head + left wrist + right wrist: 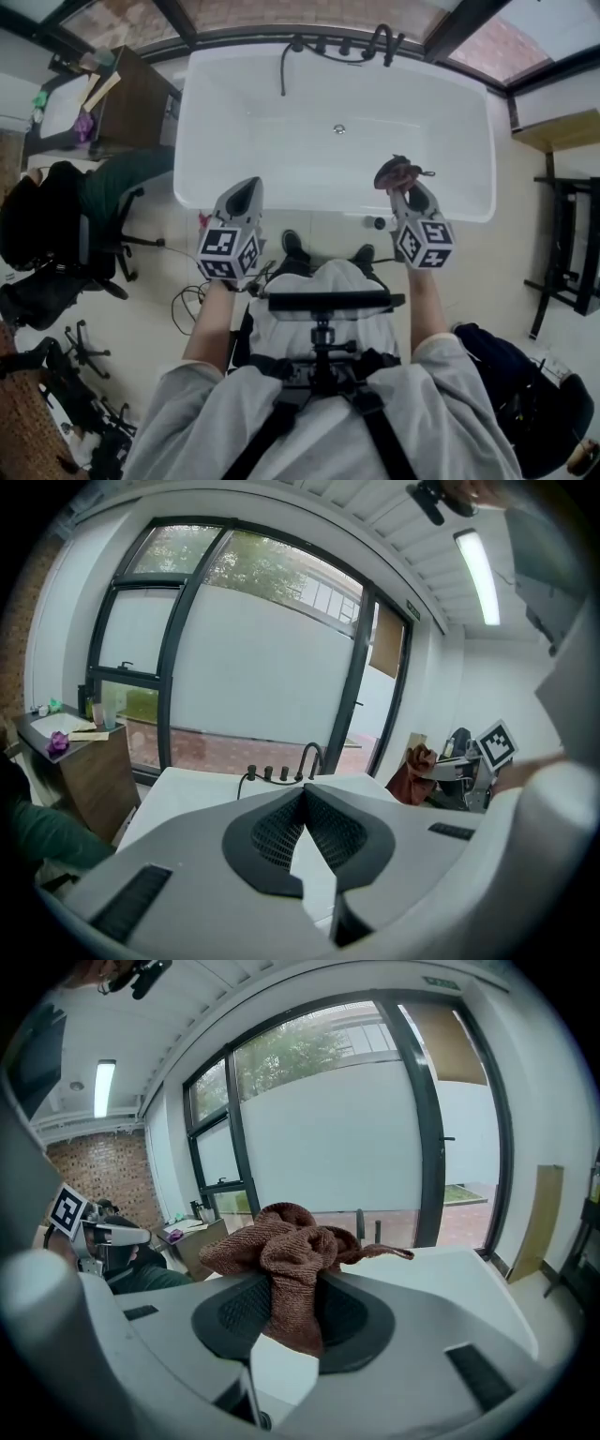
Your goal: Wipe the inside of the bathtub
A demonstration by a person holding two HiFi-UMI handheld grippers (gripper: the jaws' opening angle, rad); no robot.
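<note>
A white bathtub stands before me under the window, its drain in the middle of the floor and black taps on the far rim. My right gripper is shut on a brown cloth, held over the tub's near right rim; the right gripper view shows the bunched cloth squeezed between the jaws. Over the near left rim my left gripper is shut with nothing in it; its jaws meet at the tips in the left gripper view.
A person in dark green sits on an office chair at the left, beside a wooden cabinet. A dark rack stands at the right. Cables lie on the tiled floor by my feet.
</note>
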